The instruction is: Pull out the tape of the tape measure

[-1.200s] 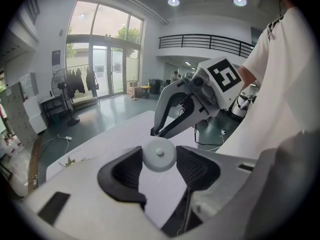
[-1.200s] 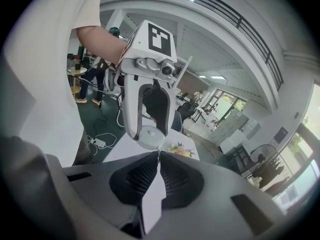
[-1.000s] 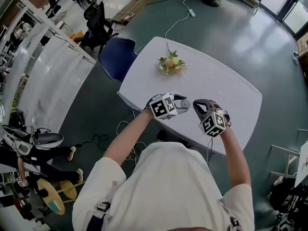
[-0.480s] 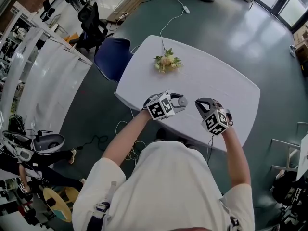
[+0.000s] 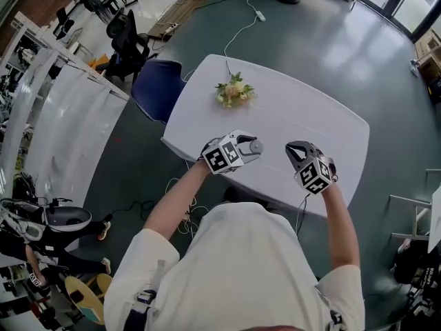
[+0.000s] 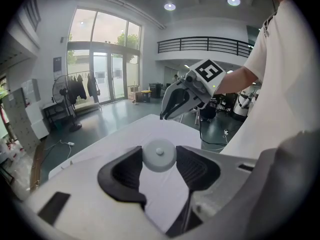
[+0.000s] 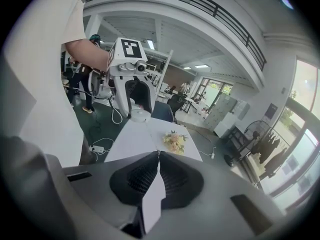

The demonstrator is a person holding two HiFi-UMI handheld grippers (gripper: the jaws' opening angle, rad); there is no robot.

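Note:
A round white tape measure (image 5: 256, 145) sits between the jaws of my left gripper (image 5: 252, 147), which is shut on its two sides above the white table (image 5: 310, 116). In the left gripper view the disc (image 6: 159, 155) fills the gap between the black pads (image 6: 125, 171). My right gripper (image 5: 292, 149) hangs a short way to the right of it, tips pointing at the disc, jaws shut (image 7: 159, 158). No pulled-out tape shows between the two grippers. The right gripper view shows the left gripper (image 7: 139, 110) holding the disc (image 7: 139, 116).
A small bunch of pale flowers (image 5: 233, 92) lies at the table's far left end. A blue chair (image 5: 157, 88) stands off that end. A cable (image 5: 238, 26) runs across the grey floor beyond. Both grippers hover over the table's near edge.
The gap between the two grippers has widened: the right gripper has drawn away to the right of the tape measure, and the left has shifted slightly left.

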